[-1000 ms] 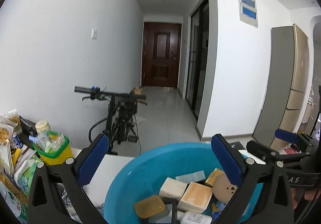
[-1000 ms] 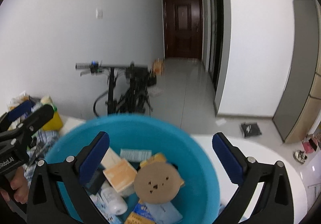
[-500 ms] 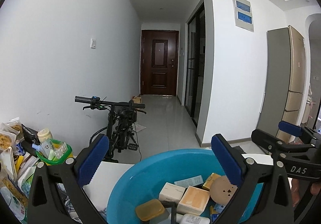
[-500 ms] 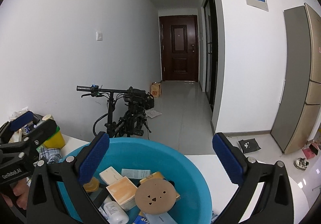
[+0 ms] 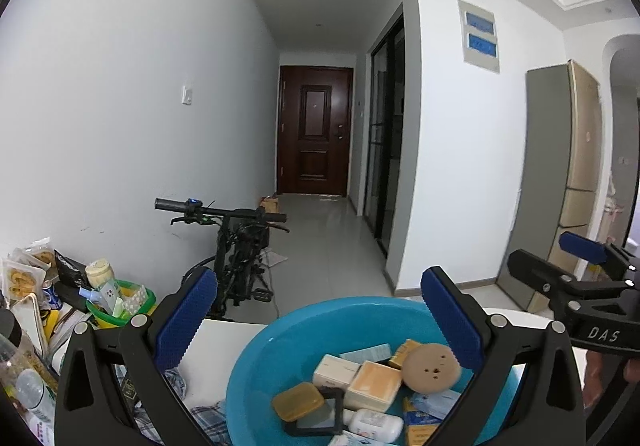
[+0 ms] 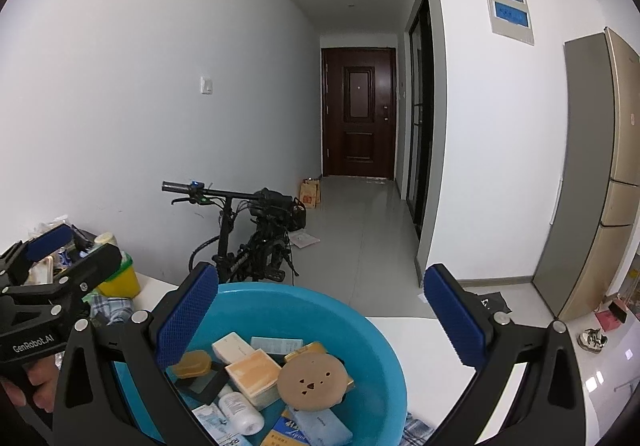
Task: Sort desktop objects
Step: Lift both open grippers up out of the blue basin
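While both tongs, left gripper (image 5: 318, 316) and right gripper (image 6: 320, 312), hang wide open and empty, the blue basin (image 6: 372, 330) beneath keeps the jumbled toiletries gathered for sorting.

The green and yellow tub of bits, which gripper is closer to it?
Left. The left gripper is beside the tub; the right gripper is farther, across the blue basin.

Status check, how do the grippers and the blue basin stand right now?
Left gripper open, empty. Right gripper open, empty. Both above blue basin; round tan disc on top of boxes. Nothing between fingers and pile.
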Demonstrator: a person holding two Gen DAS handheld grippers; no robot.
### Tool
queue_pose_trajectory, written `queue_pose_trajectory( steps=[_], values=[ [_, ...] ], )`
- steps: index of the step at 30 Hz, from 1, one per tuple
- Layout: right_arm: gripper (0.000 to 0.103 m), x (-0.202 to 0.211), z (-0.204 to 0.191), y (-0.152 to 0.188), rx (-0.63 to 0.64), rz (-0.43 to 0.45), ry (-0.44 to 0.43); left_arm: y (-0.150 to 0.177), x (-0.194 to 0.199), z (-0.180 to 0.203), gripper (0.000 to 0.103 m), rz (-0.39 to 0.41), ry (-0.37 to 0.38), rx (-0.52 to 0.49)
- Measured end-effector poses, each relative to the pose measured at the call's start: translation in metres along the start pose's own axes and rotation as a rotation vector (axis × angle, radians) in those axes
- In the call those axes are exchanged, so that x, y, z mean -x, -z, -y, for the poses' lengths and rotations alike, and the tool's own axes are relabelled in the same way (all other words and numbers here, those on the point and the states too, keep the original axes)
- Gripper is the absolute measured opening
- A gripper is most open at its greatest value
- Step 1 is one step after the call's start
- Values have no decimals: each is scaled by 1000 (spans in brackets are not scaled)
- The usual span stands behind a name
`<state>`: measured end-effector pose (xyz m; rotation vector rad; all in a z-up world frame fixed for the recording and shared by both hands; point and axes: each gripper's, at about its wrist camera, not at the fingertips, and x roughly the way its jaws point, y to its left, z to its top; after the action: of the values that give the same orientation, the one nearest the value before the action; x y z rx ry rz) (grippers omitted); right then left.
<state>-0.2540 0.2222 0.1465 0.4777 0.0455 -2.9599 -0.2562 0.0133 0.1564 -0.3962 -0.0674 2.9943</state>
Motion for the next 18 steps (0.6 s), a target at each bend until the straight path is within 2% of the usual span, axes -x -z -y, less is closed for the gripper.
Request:
queue_pose_trajectory(
  steps=[18],
  values=[
    [102, 89, -23, 1, 44, 59, 12, -7, 99, 18, 103, 43, 36, 13]
  ],
)
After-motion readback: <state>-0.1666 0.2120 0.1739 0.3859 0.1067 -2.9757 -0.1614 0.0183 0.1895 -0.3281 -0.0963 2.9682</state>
